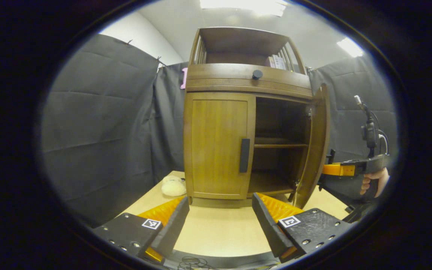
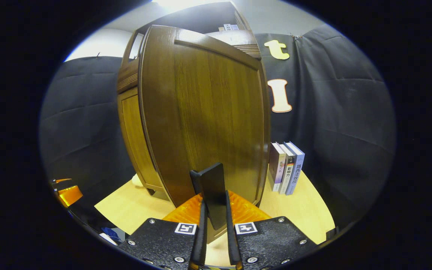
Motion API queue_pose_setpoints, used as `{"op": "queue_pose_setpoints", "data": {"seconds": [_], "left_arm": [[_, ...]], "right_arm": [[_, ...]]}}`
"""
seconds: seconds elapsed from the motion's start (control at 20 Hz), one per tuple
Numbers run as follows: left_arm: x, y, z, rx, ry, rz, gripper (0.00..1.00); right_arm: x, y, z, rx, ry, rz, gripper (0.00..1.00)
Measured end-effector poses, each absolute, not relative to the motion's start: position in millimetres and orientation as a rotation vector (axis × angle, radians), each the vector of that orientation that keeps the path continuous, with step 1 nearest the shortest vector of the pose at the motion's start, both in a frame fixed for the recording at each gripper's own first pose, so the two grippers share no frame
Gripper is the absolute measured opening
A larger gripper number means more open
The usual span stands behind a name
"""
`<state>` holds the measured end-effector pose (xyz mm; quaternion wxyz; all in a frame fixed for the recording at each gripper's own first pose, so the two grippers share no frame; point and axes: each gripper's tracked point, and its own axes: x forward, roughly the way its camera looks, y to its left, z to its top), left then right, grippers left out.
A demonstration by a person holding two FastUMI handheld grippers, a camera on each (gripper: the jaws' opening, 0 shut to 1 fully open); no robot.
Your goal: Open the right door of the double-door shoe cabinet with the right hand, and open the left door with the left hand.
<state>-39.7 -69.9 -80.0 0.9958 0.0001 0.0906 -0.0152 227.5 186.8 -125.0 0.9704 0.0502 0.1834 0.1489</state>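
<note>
With the right tool (image 2: 214, 210) clamped on the right door's handle (image 2: 211, 191), the spread left tool (image 1: 219, 221) could miss the left handle (image 1: 244, 155) if misaligned.

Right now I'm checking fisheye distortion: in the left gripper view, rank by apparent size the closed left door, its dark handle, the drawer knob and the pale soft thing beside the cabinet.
1. Closed left door
2. Pale soft thing
3. Dark handle, apparently close to it in area
4. Drawer knob
</note>
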Motion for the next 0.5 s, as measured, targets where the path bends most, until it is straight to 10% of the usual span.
{"op": "queue_pose_setpoints", "data": {"seconds": [0.5], "left_arm": [[-67.6, -158.0, -43.8, -0.014, 0.104, 0.0, 1.0]], "right_arm": [[229.6, 114.4, -121.1, 0.063, 0.368, 0.388, 0.16]]}}
